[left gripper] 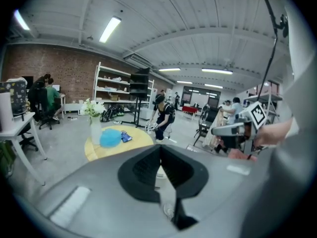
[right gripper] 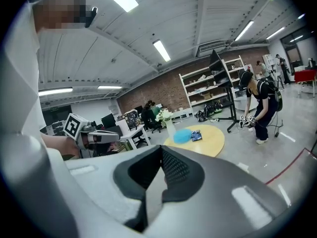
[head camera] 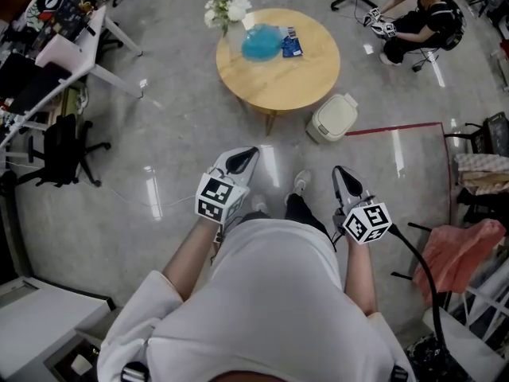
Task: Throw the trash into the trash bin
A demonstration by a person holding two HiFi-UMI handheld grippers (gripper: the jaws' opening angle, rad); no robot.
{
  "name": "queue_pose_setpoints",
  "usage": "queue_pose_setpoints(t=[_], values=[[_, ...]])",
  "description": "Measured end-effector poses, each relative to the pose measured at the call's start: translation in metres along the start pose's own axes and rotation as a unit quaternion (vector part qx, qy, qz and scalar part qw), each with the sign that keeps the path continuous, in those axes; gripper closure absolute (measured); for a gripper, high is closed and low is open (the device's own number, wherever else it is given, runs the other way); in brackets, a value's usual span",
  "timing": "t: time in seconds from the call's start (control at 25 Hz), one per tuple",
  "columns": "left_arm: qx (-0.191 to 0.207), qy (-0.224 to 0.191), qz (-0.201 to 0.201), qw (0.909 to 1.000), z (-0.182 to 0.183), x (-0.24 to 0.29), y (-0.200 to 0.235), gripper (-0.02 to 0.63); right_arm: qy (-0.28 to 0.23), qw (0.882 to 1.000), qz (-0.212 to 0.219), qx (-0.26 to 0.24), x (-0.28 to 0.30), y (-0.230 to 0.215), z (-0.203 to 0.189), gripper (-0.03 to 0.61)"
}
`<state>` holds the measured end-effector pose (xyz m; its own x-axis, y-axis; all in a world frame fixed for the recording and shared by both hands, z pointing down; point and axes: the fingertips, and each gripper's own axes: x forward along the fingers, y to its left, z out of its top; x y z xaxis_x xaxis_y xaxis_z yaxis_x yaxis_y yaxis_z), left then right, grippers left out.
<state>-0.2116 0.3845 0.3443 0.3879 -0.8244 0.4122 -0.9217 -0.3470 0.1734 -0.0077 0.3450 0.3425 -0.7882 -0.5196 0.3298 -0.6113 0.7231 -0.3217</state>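
Trash (head camera: 261,42) lies on the worktop (head camera: 278,82), trash bin (head camera: 334,116) beside it. Approach phase: left tongs (head camera: 242,159) and right tongs (head camera: 343,175) fully closed, empty. Next: step nearer, open tongs.

Well ahead of the left gripper (head camera: 245,157) and right gripper (head camera: 344,175), a round wooden worktop (head camera: 278,82) carries a flower vase (head camera: 225,13), blue bag (head camera: 261,43) and small packet (head camera: 291,44). A trash bin (head camera: 332,118) stands on the floor (head camera: 159,134) beside it.

Right tool (right gripper: 161,150): jaws together, nothing between. Round yellow desk (right gripper: 213,142) ahead. On desk: blue bag (right gripper: 183,136), small blue packet (right gripper: 196,135) beside it, flower vase (right gripper: 168,125) at left edge. Person (right gripper: 262,103) bent over right of desk. Shelves (right gripper: 208,88) behind desk. Left tool (right gripper: 130,137) left of desk.
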Motion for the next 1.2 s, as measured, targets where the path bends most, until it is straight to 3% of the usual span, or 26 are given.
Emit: queue_pose_setpoints(t=[0.88,1.2], values=[[-0.014,0.005,0.06,0.9981,0.05,0.131,-0.005,0.611,0.019,0.997,0.07,-0.008,0.054,-0.148,0.054,0.578],[-0.002,0.016,0.061,0.998,0.066,0.173,-0.005,0.611,0.024,0.997,0.078,-0.005,0.063,-0.184,0.062,0.578]])
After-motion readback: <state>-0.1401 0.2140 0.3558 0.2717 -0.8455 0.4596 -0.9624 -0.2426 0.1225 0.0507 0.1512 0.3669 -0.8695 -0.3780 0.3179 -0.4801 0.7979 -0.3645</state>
